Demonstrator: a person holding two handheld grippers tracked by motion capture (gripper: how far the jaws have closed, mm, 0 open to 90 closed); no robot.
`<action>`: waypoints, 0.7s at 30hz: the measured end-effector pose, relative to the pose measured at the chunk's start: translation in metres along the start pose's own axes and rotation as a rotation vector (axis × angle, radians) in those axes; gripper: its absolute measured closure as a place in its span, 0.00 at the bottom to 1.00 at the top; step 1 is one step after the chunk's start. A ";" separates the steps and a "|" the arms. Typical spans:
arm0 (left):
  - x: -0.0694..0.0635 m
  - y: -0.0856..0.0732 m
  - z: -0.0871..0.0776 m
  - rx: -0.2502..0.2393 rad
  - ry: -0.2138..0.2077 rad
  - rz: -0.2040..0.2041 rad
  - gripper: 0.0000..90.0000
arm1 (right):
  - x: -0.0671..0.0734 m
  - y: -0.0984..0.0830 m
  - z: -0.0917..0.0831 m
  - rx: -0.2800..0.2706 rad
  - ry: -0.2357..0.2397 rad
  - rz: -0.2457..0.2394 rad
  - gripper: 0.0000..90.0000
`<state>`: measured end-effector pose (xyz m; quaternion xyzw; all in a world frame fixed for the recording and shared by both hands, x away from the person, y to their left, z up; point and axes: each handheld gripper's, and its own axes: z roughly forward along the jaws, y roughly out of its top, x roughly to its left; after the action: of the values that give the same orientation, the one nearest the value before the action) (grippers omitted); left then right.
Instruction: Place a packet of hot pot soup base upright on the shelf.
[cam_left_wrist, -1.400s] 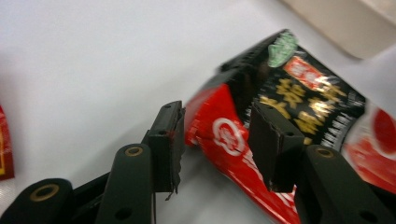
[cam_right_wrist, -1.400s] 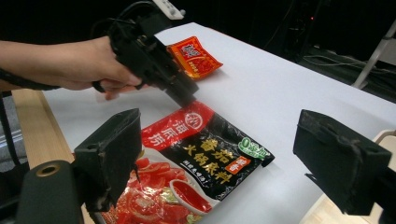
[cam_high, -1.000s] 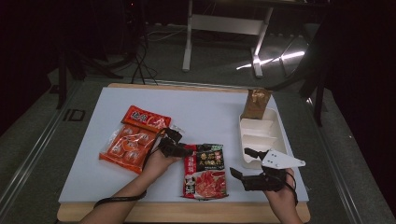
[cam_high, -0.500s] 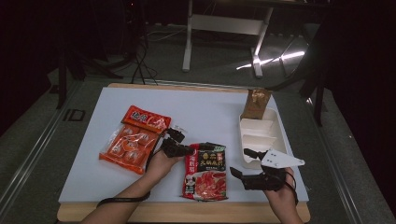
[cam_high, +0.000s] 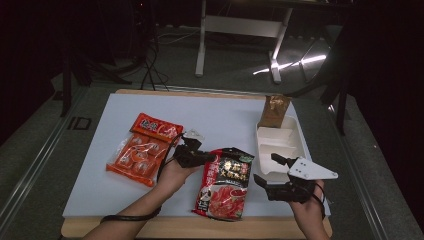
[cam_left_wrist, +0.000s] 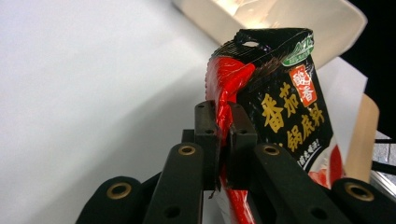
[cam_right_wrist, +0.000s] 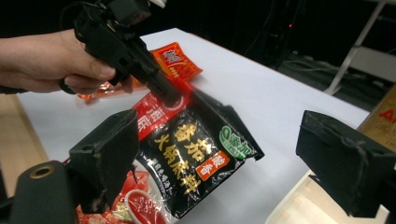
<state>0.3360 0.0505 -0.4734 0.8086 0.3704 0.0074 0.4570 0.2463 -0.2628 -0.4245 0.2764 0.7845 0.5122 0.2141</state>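
The left gripper (cam_left_wrist: 223, 135) now pinches the black-and-red packet (cam_high: 223, 182), whose upper edge is raised off the table.

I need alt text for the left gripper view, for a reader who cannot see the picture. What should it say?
Two black tongs are shut on the red edge of a black and red hot pot soup base packet, which stands up from a white table surface. A white tray lies behind the packet, near the top of the picture.

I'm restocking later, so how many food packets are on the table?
3, not counting the brown bag: a black-and-red packet pinched in the left gripper, and two orange-red packets overlapping at the left. Others may be hidden.
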 end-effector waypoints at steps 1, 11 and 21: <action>0.000 0.000 0.000 0.000 0.000 0.000 0.96 | 0.000 0.000 -0.001 -0.002 0.005 0.008 0.14; -0.038 0.013 -0.032 -0.084 -0.057 0.110 0.96 | 0.001 0.009 -0.015 -0.068 0.058 0.026 0.11; -0.048 0.019 -0.054 -0.206 -0.042 0.185 0.96 | 0.010 0.019 -0.016 -0.055 0.062 0.026 0.17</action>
<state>0.2930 0.0547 -0.4126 0.7882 0.2817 0.0705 0.5426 0.2328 -0.2614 -0.4012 0.2647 0.7726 0.5446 0.1905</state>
